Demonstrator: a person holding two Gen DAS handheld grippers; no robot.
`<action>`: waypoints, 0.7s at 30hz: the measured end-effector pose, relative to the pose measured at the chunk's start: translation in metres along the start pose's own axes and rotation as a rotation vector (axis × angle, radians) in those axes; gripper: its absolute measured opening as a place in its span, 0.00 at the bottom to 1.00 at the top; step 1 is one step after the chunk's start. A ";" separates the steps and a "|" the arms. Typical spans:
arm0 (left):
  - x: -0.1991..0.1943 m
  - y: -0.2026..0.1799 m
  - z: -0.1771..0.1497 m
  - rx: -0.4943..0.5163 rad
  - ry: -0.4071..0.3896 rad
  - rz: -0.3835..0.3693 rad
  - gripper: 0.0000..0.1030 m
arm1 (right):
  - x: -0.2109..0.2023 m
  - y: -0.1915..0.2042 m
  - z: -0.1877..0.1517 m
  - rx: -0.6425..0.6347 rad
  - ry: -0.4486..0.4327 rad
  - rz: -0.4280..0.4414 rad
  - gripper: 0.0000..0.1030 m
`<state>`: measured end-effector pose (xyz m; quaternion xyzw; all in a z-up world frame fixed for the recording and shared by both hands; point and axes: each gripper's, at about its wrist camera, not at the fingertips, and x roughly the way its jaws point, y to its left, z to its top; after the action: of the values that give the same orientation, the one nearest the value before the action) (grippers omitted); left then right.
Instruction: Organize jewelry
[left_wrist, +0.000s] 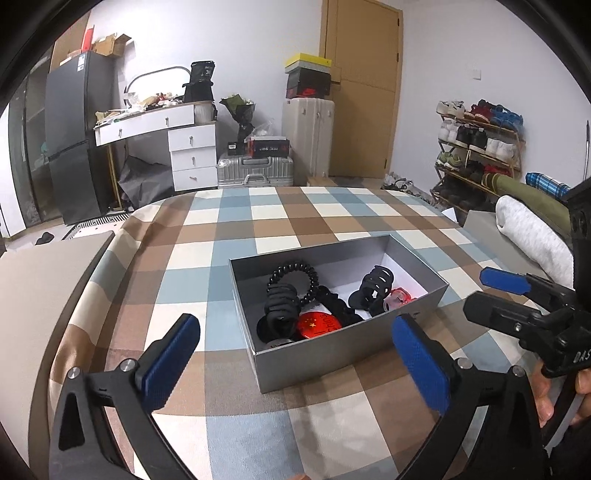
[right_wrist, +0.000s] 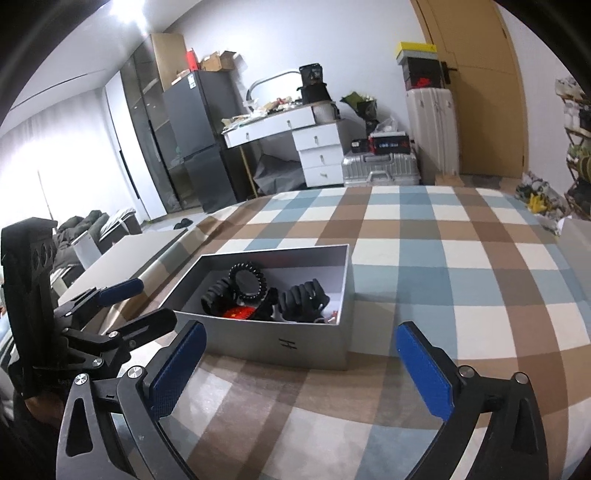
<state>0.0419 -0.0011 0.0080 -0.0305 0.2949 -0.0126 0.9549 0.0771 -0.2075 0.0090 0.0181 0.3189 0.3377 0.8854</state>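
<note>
An open grey box (left_wrist: 332, 354) (right_wrist: 258, 339) sits on the checked tablecloth (left_wrist: 295, 218). Inside lie a black spiral hair tie (left_wrist: 291, 265) (right_wrist: 233, 273), two black claw clips (left_wrist: 279, 306) (left_wrist: 375, 291), a red round badge (left_wrist: 319, 323) (right_wrist: 240, 313) and a pink clip (left_wrist: 397, 297). My left gripper (left_wrist: 295, 320) (right_wrist: 153, 301) is open in front of the box's near left corner, its blue pads wide apart with nothing between them. My right gripper (right_wrist: 301, 328) (left_wrist: 480, 291) is open too, just short of the box's near wall, and holds nothing.
A flat grey board (left_wrist: 44, 280) (right_wrist: 125, 254) lies off the table's left side. A rolled white cloth (left_wrist: 528, 229) rests at the right. Beyond the far edge stand a white desk (left_wrist: 177, 136), a silver suitcase (left_wrist: 255, 170) and a shoe rack (left_wrist: 476, 147).
</note>
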 end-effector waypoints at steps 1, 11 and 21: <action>-0.001 0.000 0.000 -0.002 -0.010 0.003 0.98 | -0.001 0.000 -0.001 -0.007 -0.004 0.003 1.00; -0.004 -0.004 -0.007 0.035 -0.074 0.013 0.98 | -0.001 0.009 -0.011 -0.088 -0.056 0.002 1.00; -0.004 -0.005 -0.012 0.049 -0.084 -0.002 0.98 | -0.003 0.007 -0.016 -0.096 -0.088 0.017 1.00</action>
<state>0.0324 -0.0066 0.0008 -0.0078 0.2542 -0.0196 0.9669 0.0619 -0.2065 0.0001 -0.0067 0.2630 0.3591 0.8955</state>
